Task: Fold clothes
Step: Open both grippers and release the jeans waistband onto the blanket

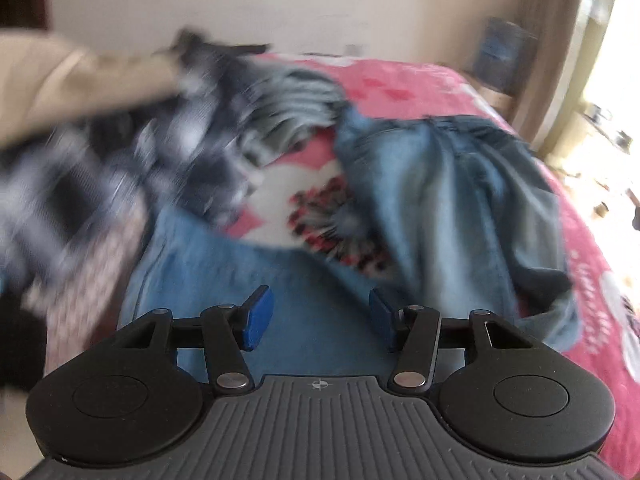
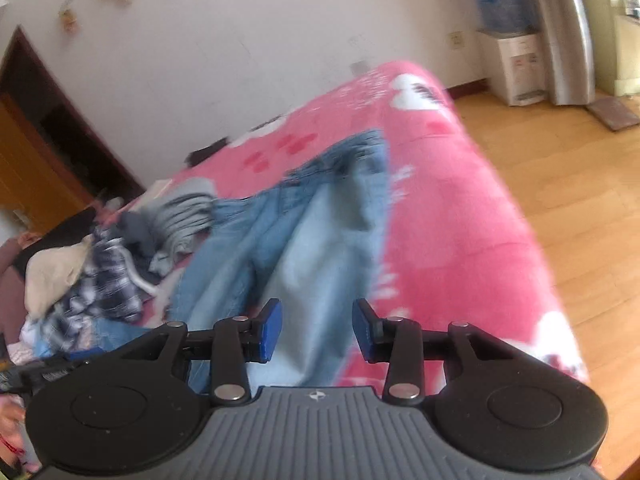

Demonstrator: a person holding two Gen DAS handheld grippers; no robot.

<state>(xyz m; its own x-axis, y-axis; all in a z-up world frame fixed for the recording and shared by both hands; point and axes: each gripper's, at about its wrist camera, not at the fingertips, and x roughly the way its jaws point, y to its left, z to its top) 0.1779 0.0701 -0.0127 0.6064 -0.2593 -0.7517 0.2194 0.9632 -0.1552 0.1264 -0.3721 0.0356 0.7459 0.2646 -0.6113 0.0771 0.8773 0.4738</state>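
Blue jeans (image 1: 432, 200) lie crumpled on a pink blanket (image 1: 408, 84), one leg running under my left gripper (image 1: 320, 316), which is open with nothing between its blue pads. In the right wrist view the same jeans (image 2: 304, 232) stretch across the blanket (image 2: 460, 220). My right gripper (image 2: 318, 330) hovers open over their pale lower part, holding nothing. A heap of other clothes sits to the left: a dark plaid shirt (image 1: 132, 160), a grey striped garment (image 1: 288, 108) and a beige one (image 1: 76, 76). Both views are blurred.
The bed's right edge drops to a wooden floor (image 2: 560, 184). A water dispenser (image 2: 508, 40) stands by the far wall, near a curtain (image 2: 568, 32). A dark wooden door (image 2: 44, 128) is at the left. The clothes heap (image 2: 100, 276) fills the bed's left side.
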